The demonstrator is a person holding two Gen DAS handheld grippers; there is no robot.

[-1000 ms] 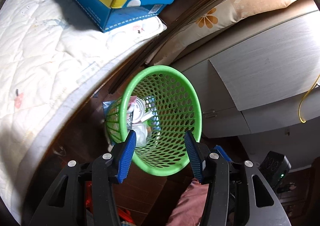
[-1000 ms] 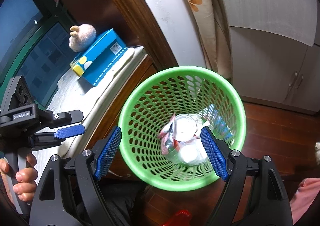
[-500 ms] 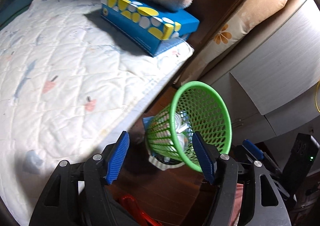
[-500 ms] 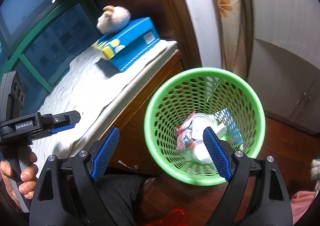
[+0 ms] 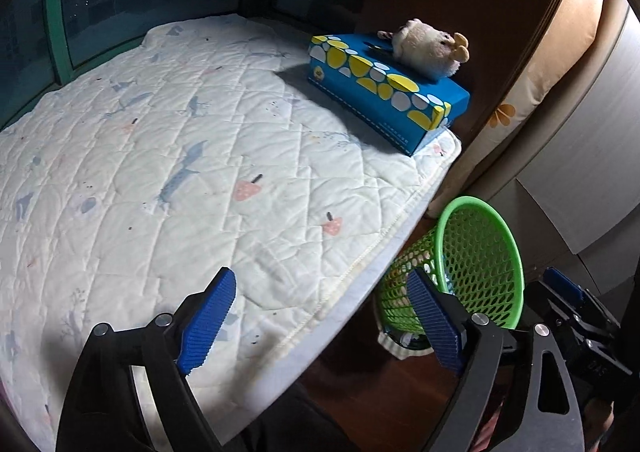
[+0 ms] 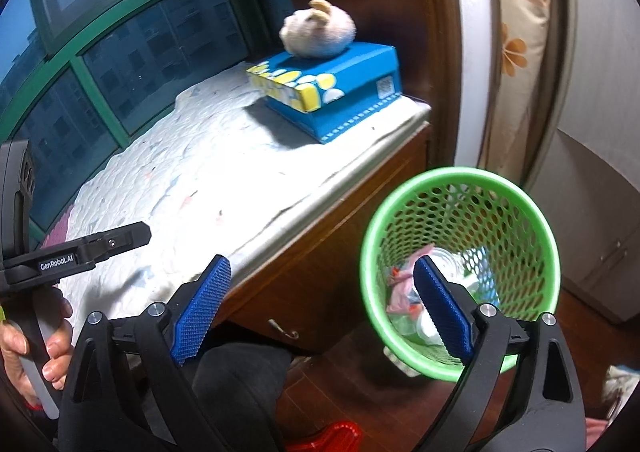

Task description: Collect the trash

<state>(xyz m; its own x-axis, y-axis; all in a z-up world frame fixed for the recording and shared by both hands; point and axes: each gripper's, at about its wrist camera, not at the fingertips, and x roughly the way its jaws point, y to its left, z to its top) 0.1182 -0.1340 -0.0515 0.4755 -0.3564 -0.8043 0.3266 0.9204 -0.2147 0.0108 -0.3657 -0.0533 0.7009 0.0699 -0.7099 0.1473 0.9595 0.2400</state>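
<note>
Now both views have swung off the green basket [image 6: 460, 276] toward the quilted pad [image 5: 200, 172]. Left gripper [image 5: 320, 322] and right gripper [image 6: 320, 310] are opening wider than a second ago, nothing between the pads. Trash [image 6: 404, 288] lies in the basket bottom. Basket stands on the floor beside the pad's wooden base; tissue box [image 5: 384, 92] with plush toy [image 5: 428, 52] sits above it on the pad corner.

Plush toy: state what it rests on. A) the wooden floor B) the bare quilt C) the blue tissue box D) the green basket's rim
C: the plush toy lies on top of the blue tissue box, which stands on the quilt, apart from the green basket on the floor.
</note>
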